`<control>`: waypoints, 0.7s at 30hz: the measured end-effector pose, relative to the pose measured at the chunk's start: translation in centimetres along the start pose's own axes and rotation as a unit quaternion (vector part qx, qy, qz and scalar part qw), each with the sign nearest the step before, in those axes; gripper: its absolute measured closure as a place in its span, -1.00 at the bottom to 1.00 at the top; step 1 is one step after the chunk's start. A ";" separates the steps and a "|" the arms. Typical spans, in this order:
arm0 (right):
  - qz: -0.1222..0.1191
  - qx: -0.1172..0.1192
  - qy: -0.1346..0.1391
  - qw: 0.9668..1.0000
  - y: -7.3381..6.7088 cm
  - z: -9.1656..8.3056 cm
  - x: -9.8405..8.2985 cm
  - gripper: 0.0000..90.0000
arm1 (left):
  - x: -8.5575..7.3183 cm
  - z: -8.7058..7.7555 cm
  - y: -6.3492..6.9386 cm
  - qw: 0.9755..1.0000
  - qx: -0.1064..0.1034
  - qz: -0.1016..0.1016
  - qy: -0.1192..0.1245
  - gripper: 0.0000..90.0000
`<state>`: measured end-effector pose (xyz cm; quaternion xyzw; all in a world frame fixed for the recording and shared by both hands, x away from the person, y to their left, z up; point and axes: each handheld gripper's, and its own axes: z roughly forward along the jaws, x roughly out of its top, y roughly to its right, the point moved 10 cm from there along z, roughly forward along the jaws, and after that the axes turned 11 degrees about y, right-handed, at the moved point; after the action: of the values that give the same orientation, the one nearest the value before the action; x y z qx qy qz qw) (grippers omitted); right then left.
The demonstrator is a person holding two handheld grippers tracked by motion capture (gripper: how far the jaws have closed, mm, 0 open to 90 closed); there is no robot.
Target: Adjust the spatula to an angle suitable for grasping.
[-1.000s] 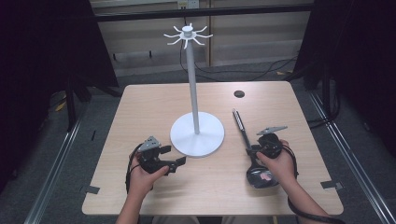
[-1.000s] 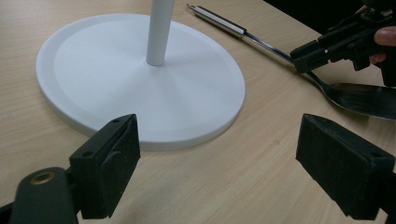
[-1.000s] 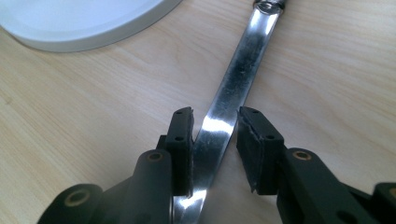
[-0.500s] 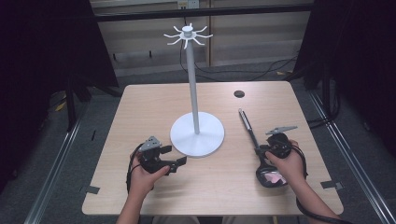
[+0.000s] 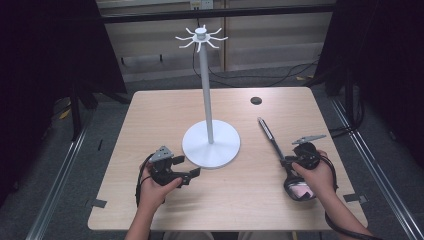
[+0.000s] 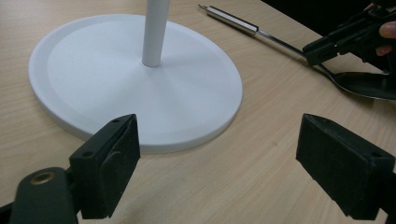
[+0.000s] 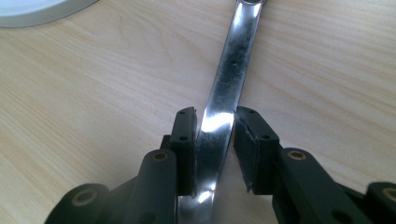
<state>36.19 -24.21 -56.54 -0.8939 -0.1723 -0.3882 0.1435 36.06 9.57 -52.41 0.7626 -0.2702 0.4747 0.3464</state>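
Well, R gripper [image 7: 215,154] jaws astride ladle [image 5: 280,155] handle.

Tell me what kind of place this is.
Probably a lab or recording workspace, not a home: a bare wooden table holding just a white hook stand and a metal ladle, dark curtains at both sides, and cables on the floor behind.

My left gripper [image 5: 194,172] is a matte black plastic tool with a grey three-cornered plate on top and a black cable looping from its rear. Its two jaws are blocky black pads with small round screw holes, and a brass-coloured bushing sits in the rounded arm below one. My right gripper [image 7: 214,140] is black too, with grey rubbery pad faces, brass-ringed pivots, its own grey plate and a black cable. My forearms are bare.
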 end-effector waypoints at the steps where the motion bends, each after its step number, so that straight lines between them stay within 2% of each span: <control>1: 0.003 0.001 0.000 1.000 -0.1 -0.1 0.0 0.53 | 0.0 0.0 0.0 1.000 0.001 0.000 0.000 -0.70; 4: -0.001 0.000 0.004 1.000 -0.1 -0.1 0.4 0.44 | 0.0 0.0 0.0 1.000 0.002 -0.001 0.000 -0.70; 6: 0.007 0.002 0.000 1.000 -0.4 -0.3 1.0 0.37 | 0.0 0.1 0.0 1.000 0.001 0.000 -0.001 -0.70; 10: 0.003 -0.002 -0.011 1.000 -0.7 -0.4 1.7 0.36 | 0.0 0.1 0.0 1.000 0.000 -0.001 -0.001 -0.70; 11: -0.002 -0.005 -0.027 1.000 -0.8 -0.3 2.1 0.37 | 0.0 0.1 0.0 1.000 0.000 0.000 -0.001 -0.70; 12: -0.002 -0.005 -0.027 1.000 -0.8 -0.3 2.1 0.37 | 0.0 0.1 0.0 1.000 0.000 -0.001 -0.001 -0.70; 18: -0.006 -0.016 -0.082 0.996 -0.8 0.3 2.6 0.37 | 0.0 0.0 -0.1 1.000 -0.001 -0.003 0.002 -0.70; 21: -0.005 -0.015 -0.096 0.995 -0.8 0.6 2.7 0.36 | 0.0 -0.1 -0.2 1.000 0.000 -0.004 0.002 -0.70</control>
<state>38.00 -22.75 -54.88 -0.9282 -0.1837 -0.3040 0.1108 36.16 9.71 -52.40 0.7626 -0.2670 0.4747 0.3489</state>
